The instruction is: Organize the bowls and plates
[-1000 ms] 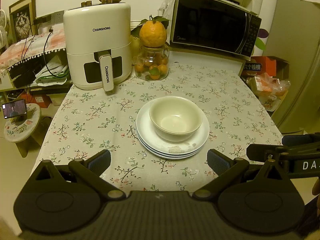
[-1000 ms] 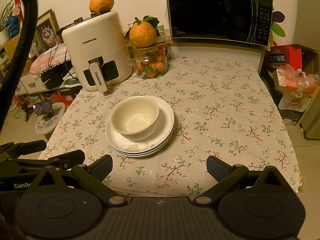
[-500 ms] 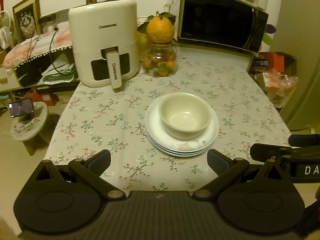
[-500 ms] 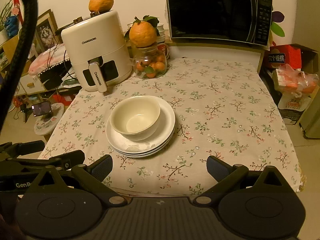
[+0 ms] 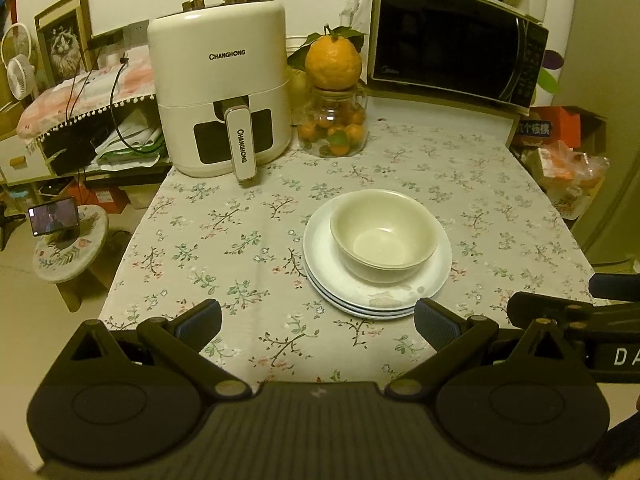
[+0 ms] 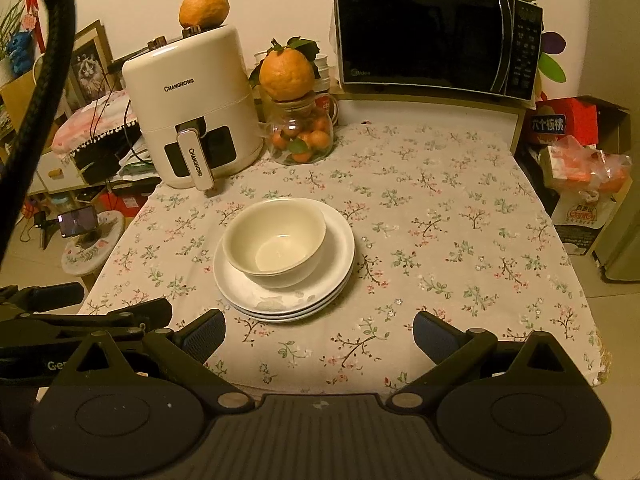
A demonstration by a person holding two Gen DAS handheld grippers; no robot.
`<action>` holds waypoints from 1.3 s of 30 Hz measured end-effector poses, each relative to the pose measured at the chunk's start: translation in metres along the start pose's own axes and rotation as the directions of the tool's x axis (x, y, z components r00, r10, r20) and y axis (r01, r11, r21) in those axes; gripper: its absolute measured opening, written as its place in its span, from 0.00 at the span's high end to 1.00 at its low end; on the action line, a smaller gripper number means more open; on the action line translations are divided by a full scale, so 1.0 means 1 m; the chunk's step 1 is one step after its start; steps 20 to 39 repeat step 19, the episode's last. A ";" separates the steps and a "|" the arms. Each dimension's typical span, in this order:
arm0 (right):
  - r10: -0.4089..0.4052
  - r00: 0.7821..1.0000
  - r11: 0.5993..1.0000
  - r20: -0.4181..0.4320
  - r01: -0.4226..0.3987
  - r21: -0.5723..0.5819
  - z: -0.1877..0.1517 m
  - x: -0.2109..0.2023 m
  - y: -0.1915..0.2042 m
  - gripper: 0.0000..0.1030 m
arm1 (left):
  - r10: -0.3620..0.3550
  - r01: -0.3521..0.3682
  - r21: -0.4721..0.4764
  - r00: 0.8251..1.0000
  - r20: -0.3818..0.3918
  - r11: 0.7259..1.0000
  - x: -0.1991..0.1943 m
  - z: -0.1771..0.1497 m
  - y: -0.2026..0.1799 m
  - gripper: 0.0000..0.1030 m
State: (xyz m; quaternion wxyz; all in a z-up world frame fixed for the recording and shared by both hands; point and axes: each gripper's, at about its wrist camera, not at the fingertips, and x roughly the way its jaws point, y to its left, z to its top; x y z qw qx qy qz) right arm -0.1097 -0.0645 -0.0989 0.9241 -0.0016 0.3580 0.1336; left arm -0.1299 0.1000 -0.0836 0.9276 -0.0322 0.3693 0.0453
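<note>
A cream bowl [image 5: 383, 234] [image 6: 276, 242], possibly two nested, sits on a stack of white plates [image 5: 340, 280] [image 6: 248, 288] in the middle of the floral tablecloth. My left gripper [image 5: 318, 324] hangs open over the table's near edge, short of the plates, with nothing between its fingers. My right gripper [image 6: 319, 334] is also open and empty, just in front of the stack and to its right. Each view shows part of the other gripper at its side edge.
A white air fryer [image 5: 222, 92] [image 6: 192, 116] with a citrus fruit on top stands at the back left. Beside it is a glass jar of small oranges [image 5: 334, 130] [image 6: 300, 136] topped by a big one. A black microwave [image 5: 456, 40] [image 6: 436, 36] fills the back right. A low stool with a phone [image 5: 52, 220] stands left.
The left gripper has shifted left and drawn back a little, so the plates sit further right in its view. The right gripper has barely moved. Both stay open.
</note>
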 end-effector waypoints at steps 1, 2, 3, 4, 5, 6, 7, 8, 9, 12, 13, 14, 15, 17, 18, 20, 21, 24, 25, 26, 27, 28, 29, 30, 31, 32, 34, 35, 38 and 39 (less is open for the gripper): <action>0.000 1.000 1.000 0.000 0.000 0.002 0.000 0.000 0.000 0.04 | -0.002 0.002 -0.001 1.000 0.000 1.000 0.000 0.000 0.000 0.00; -0.001 1.000 1.000 0.000 0.001 0.004 0.000 0.000 -0.001 0.04 | -0.005 0.005 -0.002 1.000 -0.002 1.000 0.001 0.000 0.000 0.00; -0.002 1.000 1.000 0.001 0.002 0.005 0.000 0.000 -0.001 0.04 | -0.010 0.010 -0.005 1.000 -0.004 1.000 0.001 0.000 0.000 0.00; -0.003 1.000 1.000 0.002 0.003 0.005 0.000 0.000 -0.001 0.04 | -0.014 0.014 -0.007 1.000 -0.006 1.000 0.001 0.000 0.000 0.00; -0.003 1.000 1.000 0.002 0.003 0.007 0.000 0.000 -0.001 0.04 | -0.017 0.017 -0.009 1.000 -0.006 1.000 0.001 0.000 0.000 0.00; -0.002 1.000 1.000 0.002 0.002 0.008 0.000 0.000 -0.001 0.04 | -0.018 0.018 -0.009 1.000 -0.006 1.000 0.002 0.000 -0.001 0.00; -0.003 1.000 1.000 0.002 0.003 0.009 0.000 0.000 -0.002 0.04 | -0.016 0.016 -0.007 1.000 -0.005 1.000 0.002 0.000 -0.001 0.00; -0.004 1.000 1.000 0.002 0.004 0.008 0.000 0.000 -0.002 0.04 | -0.011 0.011 -0.004 1.000 -0.002 1.000 0.002 0.000 -0.002 0.00; -0.004 1.000 1.000 0.002 0.004 0.008 0.000 0.000 -0.002 0.04 | -0.005 0.005 0.001 1.000 0.004 1.000 0.001 0.000 -0.003 0.00; -0.004 1.000 1.000 0.001 0.004 0.008 0.000 0.000 -0.002 0.04 | 0.005 -0.005 0.013 1.000 0.014 1.000 0.001 0.000 -0.005 0.00; -0.004 1.000 1.000 0.002 0.004 0.007 0.000 0.000 -0.002 0.04 | 0.003 -0.003 0.012 1.000 0.012 1.000 0.001 0.000 -0.004 0.00; -0.003 1.000 1.000 0.002 0.003 0.007 0.000 0.000 -0.002 0.04 | 0.000 0.000 0.008 1.000 0.010 1.000 0.001 0.000 -0.004 0.00; -0.003 1.000 1.000 0.002 0.003 0.008 0.000 0.000 -0.002 0.04 | -0.005 0.005 0.006 1.000 0.007 1.000 0.001 0.000 -0.003 0.00; -0.003 1.000 1.000 0.004 0.003 0.007 0.000 0.000 -0.003 0.04 | -0.009 0.009 0.002 1.000 0.003 1.000 0.002 0.001 -0.003 0.00; -0.003 1.000 1.000 0.005 0.003 0.007 0.000 0.000 -0.003 0.04 | -0.009 0.009 0.002 1.000 0.003 1.000 0.002 0.001 -0.003 0.00; -0.003 1.000 1.000 0.005 0.003 0.007 0.000 0.000 -0.002 0.04 | -0.009 0.009 0.002 1.000 0.003 1.000 0.002 0.001 -0.003 0.00; -0.003 1.000 1.000 0.005 0.003 0.007 0.000 0.000 -0.002 0.04 | -0.009 0.009 0.002 1.000 0.003 1.000 0.002 0.001 -0.003 0.00; -0.003 1.000 1.000 0.005 0.003 0.007 0.000 0.000 -0.002 0.04 | -0.009 0.009 0.002 1.000 0.003 1.000 0.002 0.001 -0.003 0.00; -0.003 1.000 1.000 0.005 0.003 0.007 0.000 0.000 -0.002 0.04 | -0.009 0.009 0.002 1.000 0.003 1.000 0.002 0.001 -0.003 0.00; -0.003 1.000 1.000 0.005 0.003 0.007 0.000 0.000 -0.002 0.04 | -0.009 0.009 0.002 1.000 0.003 1.000 0.002 0.001 -0.003 0.00; -0.003 1.000 1.000 0.005 0.003 0.007 0.000 0.000 -0.002 0.04 | -0.009 0.009 0.002 1.000 0.003 1.000 0.002 0.001 -0.003 0.00; -0.003 1.000 1.000 0.005 0.003 0.007 0.000 0.000 -0.002 0.04 | -0.009 0.009 0.002 1.000 0.003 1.000 0.002 0.001 -0.003 0.00; -0.003 1.000 1.000 0.005 0.003 0.007 0.000 0.000 -0.002 0.04 | -0.009 0.009 0.002 1.000 0.003 1.000 0.002 0.001 -0.003 0.00; -0.003 1.000 1.000 0.005 0.003 0.007 0.000 0.000 -0.002 0.04 | -0.009 0.009 0.002 1.000 0.003 1.000 0.002 0.001 -0.003 0.00; -0.003 1.000 1.000 0.005 0.003 0.007 0.000 0.000 -0.002 0.04 | -0.009 0.009 0.002 1.000 0.003 1.000 0.002 0.001 -0.003 0.00; -0.003 1.000 1.000 0.005 0.003 0.007 0.000 0.000 -0.002 0.04 | -0.009 0.009 0.002 1.000 0.003 1.000 0.002 0.001 -0.003 0.00; -0.003 1.000 1.000 0.005 0.003 0.007 0.000 0.000 -0.002 0.04 | -0.009 0.009 0.002 1.000 0.003 1.000 0.002 0.001 -0.003 0.00; -0.003 1.000 1.000 0.005 0.003 0.007 0.000 0.000 -0.002 0.04 | -0.009 0.009 0.002 1.000 0.003 1.000 0.002 0.001 -0.003 0.00; -0.003 1.000 1.000 0.005 0.003 0.007 0.000 0.000 -0.002 0.04 | -0.009 0.009 0.002 1.000 0.003 1.000 0.002 0.001 -0.003 0.00; -0.003 1.000 1.000 0.005 0.003 0.007 0.000 0.000 -0.002 0.04 | -0.009 0.009 0.002 1.000 0.003 1.000 0.002 0.001 -0.003 0.00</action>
